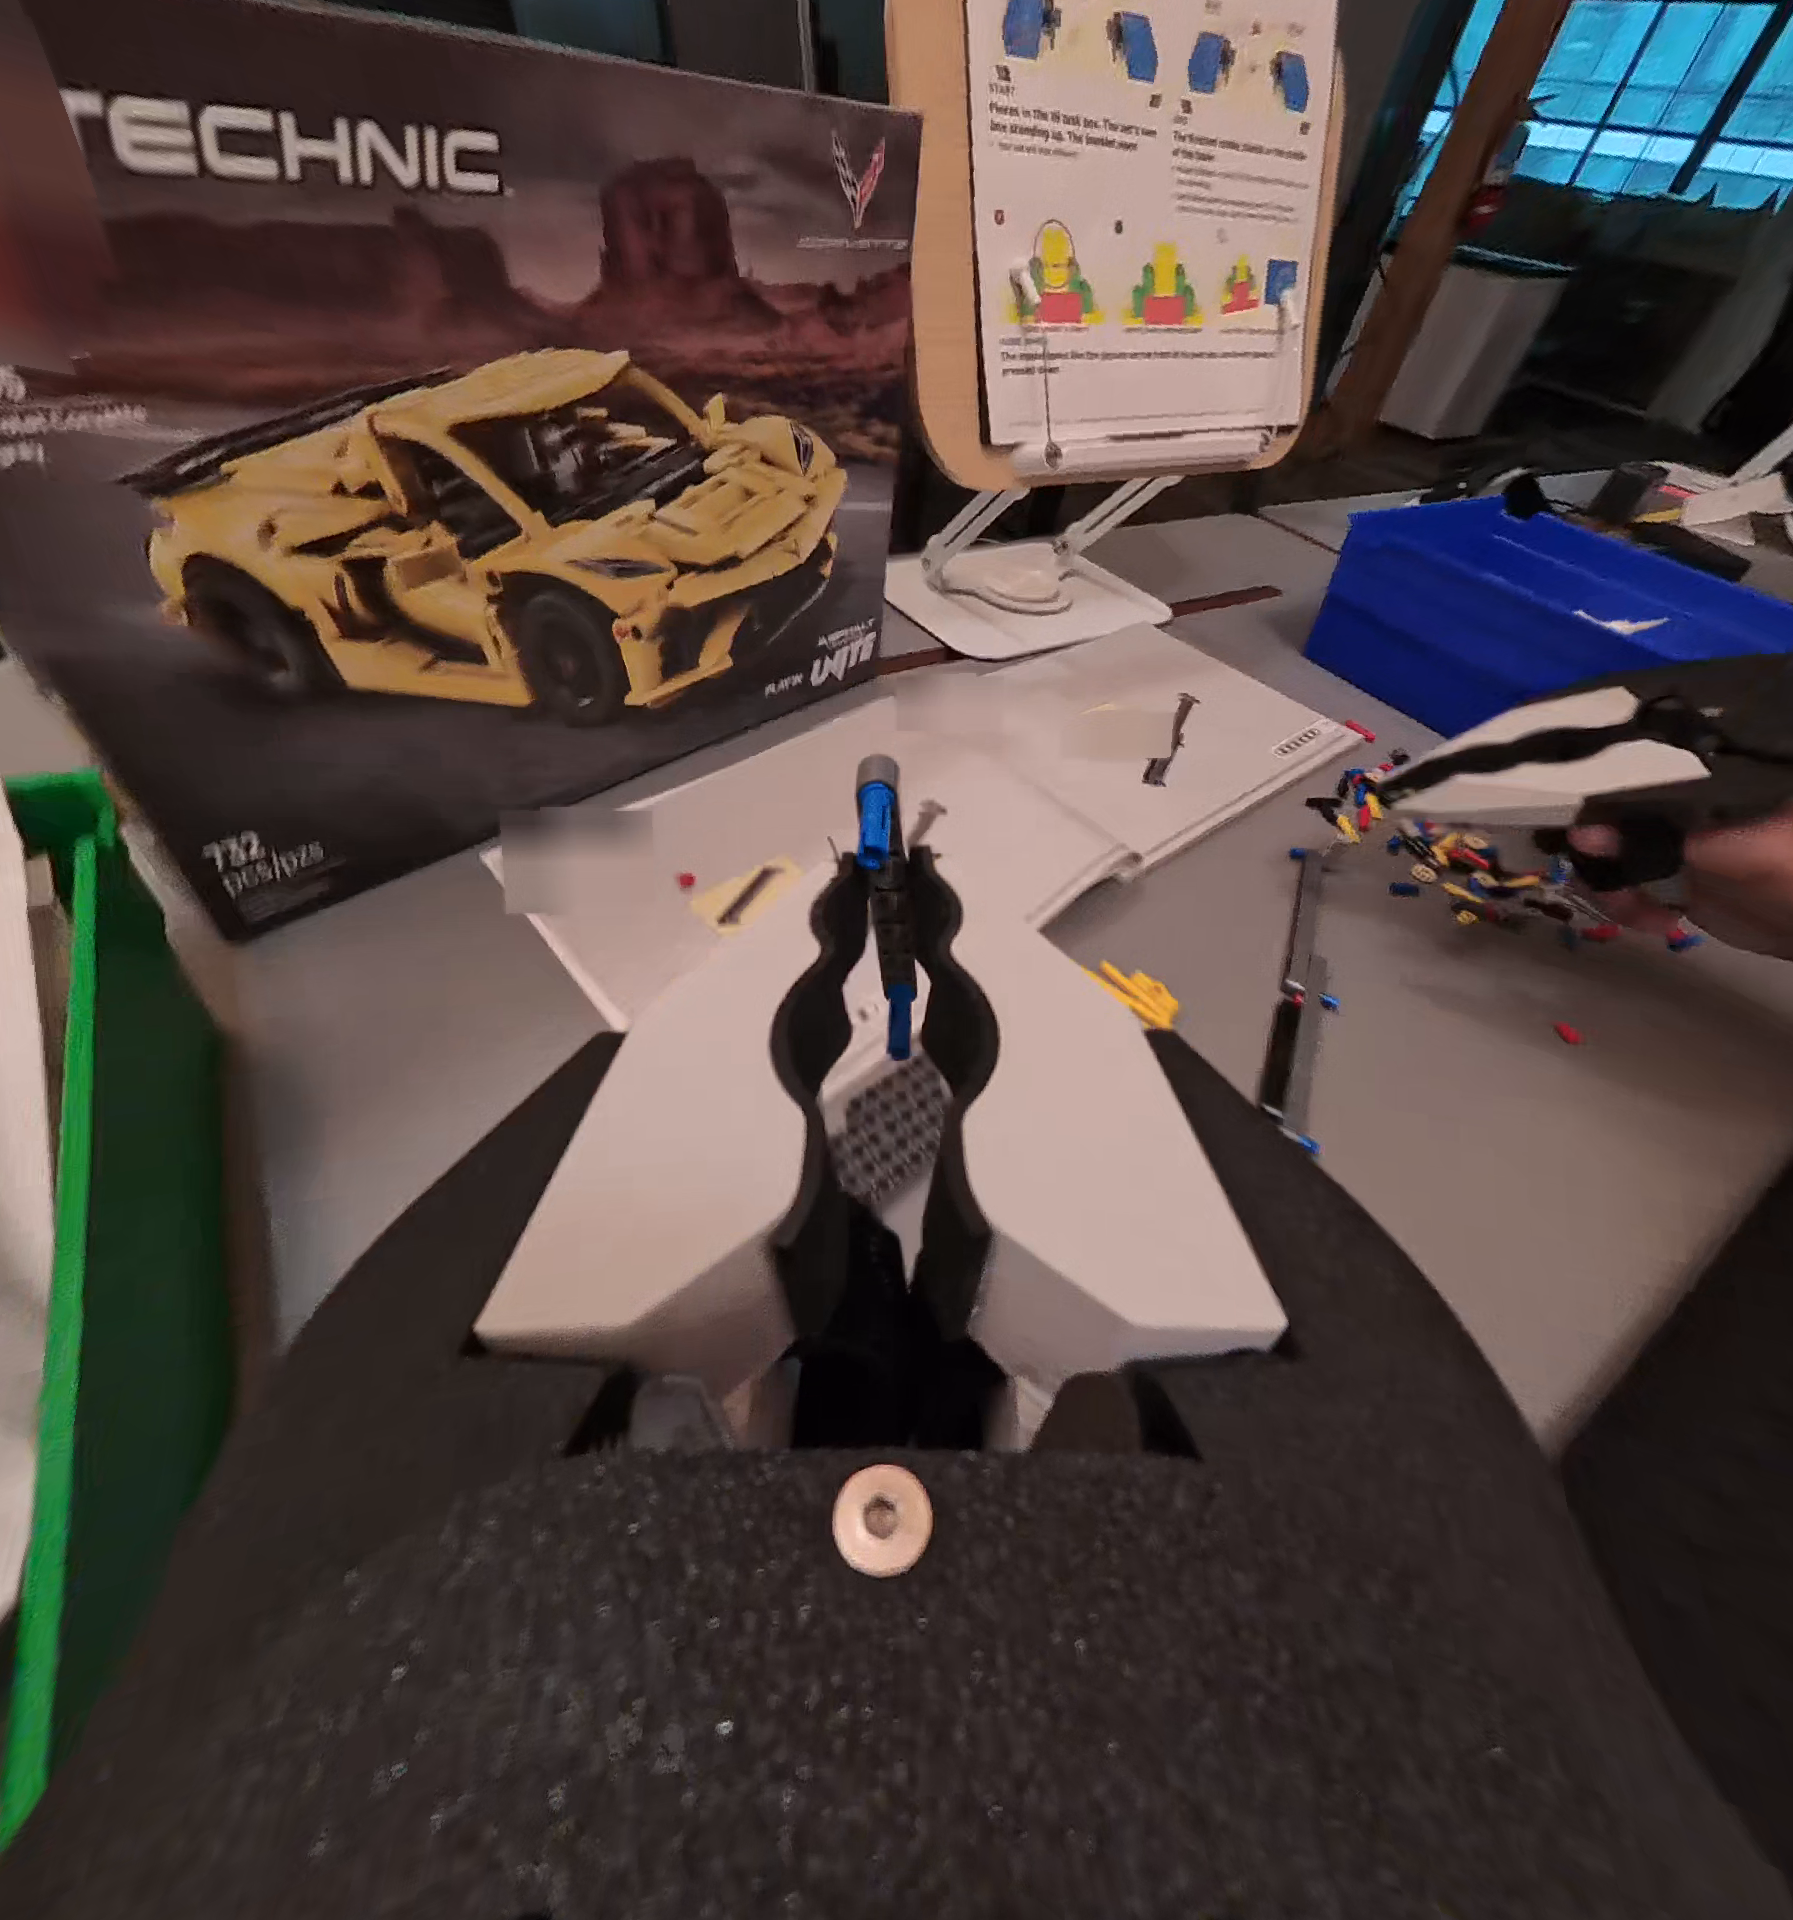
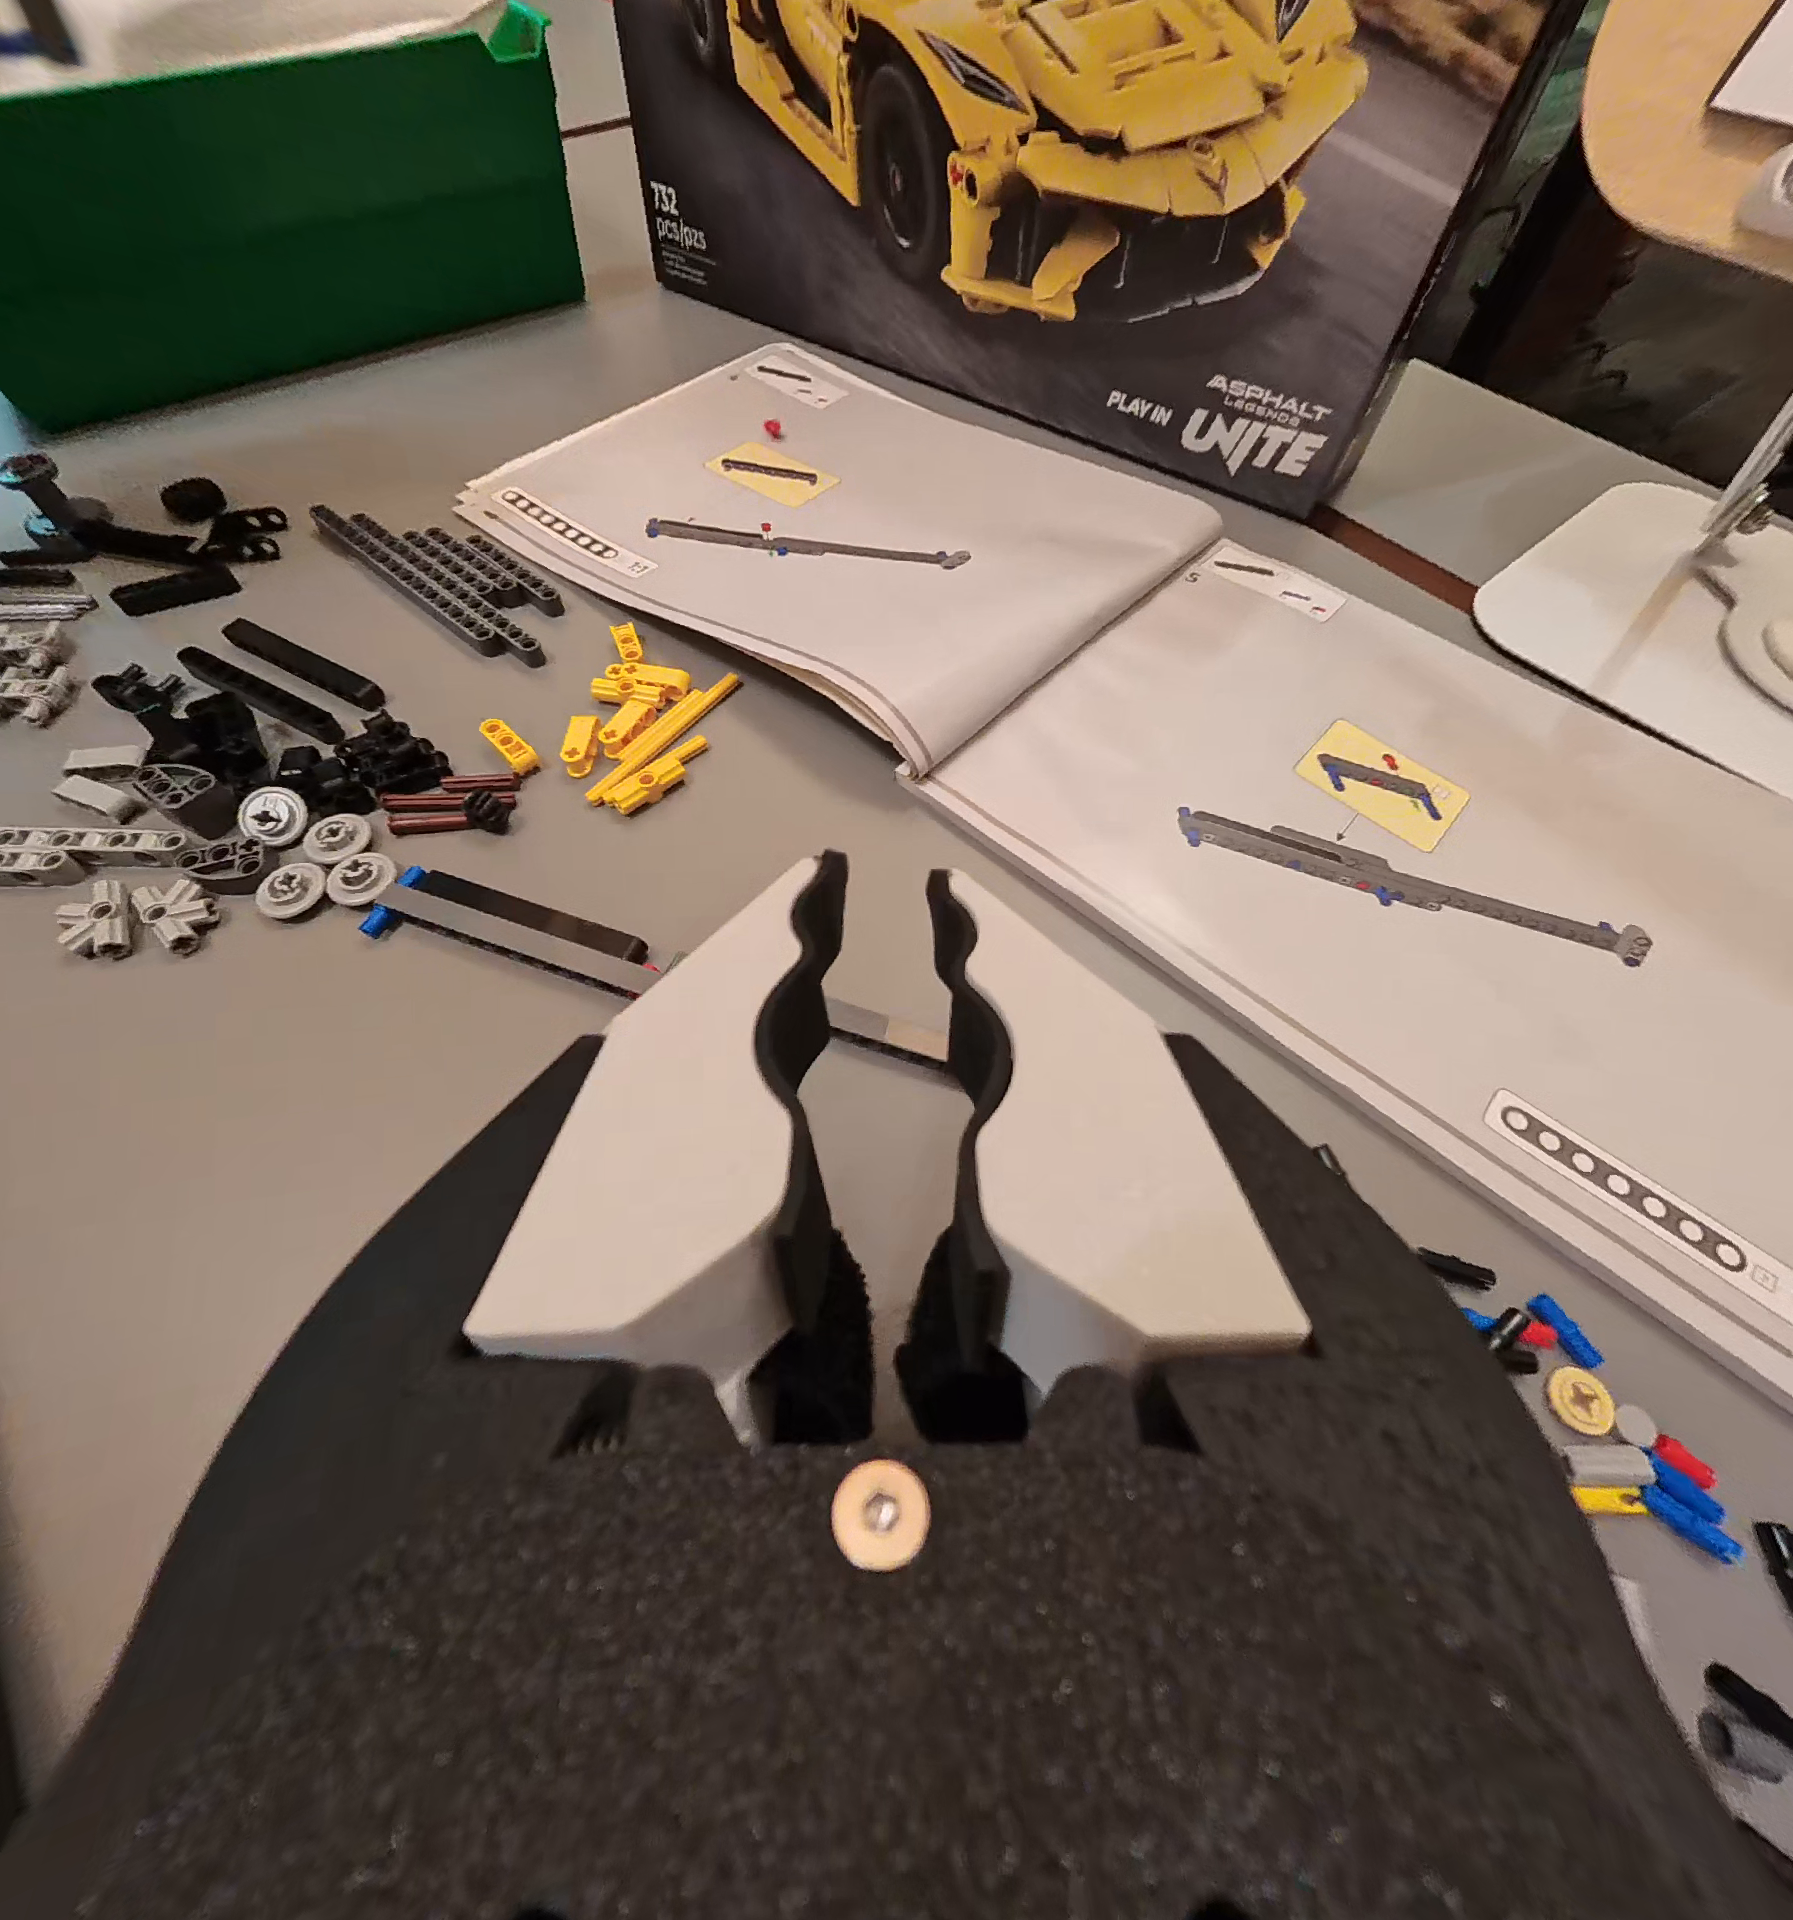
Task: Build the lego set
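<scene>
My left gripper (image 1: 887, 883) is shut on a short black beam (image 1: 890, 935) that carries blue pins and a grey tip, and holds it upright above the open instruction booklet (image 1: 975, 831). My right gripper (image 2: 881, 873) is open and empty, low over the table. A long dark beam assembly with blue pins (image 2: 518, 920) lies flat and runs under its fingers; it also shows in the left wrist view (image 1: 1292, 997). In the left wrist view the right gripper (image 1: 1391, 792) sits at the right, by a pile of small coloured pins (image 1: 1463, 873).
Sorted parts lie left of the booklet (image 2: 975, 623): black beams (image 2: 435, 577), yellow connectors (image 2: 632, 717), grey wheels and joiners (image 2: 310, 862). Small pins (image 2: 1640, 1455) lie at the right. The set's box (image 2: 1027, 208), a green bin (image 2: 248, 208), a blue bin (image 1: 1515, 613) and a stand's base (image 2: 1598, 623) ring the work area. The stand's base (image 2: 1598, 623) lies around 30 cm away from my right fingertips. Seen from the left wrist view (image 1: 982, 629) as well.
</scene>
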`<state>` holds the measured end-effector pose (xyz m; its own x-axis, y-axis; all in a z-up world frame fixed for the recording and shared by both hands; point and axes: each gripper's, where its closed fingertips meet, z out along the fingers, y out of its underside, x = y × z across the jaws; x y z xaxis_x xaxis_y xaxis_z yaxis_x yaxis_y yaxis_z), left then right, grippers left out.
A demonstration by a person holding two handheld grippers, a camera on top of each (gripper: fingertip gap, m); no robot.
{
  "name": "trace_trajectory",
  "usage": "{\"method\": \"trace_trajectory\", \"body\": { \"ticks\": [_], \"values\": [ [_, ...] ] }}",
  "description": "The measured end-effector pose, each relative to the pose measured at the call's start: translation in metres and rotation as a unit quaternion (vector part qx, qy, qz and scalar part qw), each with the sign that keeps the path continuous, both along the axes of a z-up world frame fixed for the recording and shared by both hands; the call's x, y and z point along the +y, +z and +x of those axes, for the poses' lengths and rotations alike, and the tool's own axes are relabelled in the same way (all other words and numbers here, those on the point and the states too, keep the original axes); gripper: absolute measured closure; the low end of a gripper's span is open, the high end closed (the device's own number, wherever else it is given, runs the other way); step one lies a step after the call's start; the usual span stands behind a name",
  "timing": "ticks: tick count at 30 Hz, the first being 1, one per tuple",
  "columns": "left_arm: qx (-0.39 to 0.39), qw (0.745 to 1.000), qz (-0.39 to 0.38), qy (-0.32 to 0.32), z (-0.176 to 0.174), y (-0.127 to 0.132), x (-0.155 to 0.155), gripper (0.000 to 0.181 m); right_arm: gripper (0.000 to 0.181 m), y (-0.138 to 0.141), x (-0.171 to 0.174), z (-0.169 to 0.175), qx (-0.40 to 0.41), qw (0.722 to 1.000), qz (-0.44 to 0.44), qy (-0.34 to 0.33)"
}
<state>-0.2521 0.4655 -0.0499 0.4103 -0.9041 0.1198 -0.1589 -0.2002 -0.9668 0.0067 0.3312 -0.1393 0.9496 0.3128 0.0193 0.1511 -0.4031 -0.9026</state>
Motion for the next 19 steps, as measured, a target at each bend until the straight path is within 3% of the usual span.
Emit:
{"method": "trace_trajectory", "body": {
  "ticks": [5, 9, 13, 16, 19],
  "values": [
    [-0.045, 0.998, -0.045, -0.002, -0.044, -0.010, -0.043, 0.176, 0.157, 0.007, 0.010, -0.021, 0.003, 1.000, 0.012, 0.022],
    [-0.120, 0.992, -0.038, 0.003, -0.056, 0.002, -0.067, 0.176, 0.156, 0.008, 0.044, -0.059, -0.041, 0.995, -0.029, 0.082],
    [-0.168, 0.985, -0.030, -0.018, -0.055, 0.011, -0.084, 0.176, 0.156, 0.000, 0.113, -0.097, -0.069, 0.983, -0.078, 0.153],
    [-0.170, 0.984, -0.024, -0.044, -0.053, 0.010, -0.097, 0.175, 0.155, -0.012, 0.178, -0.112, -0.099, 0.974, -0.101, 0.179],
    [-0.161, 0.985, -0.013, -0.057, -0.057, 0.006, -0.105, 0.175, 0.150, -0.033, 0.222, -0.127, -0.111, 0.960, -0.117, 0.229]
  ]
}}
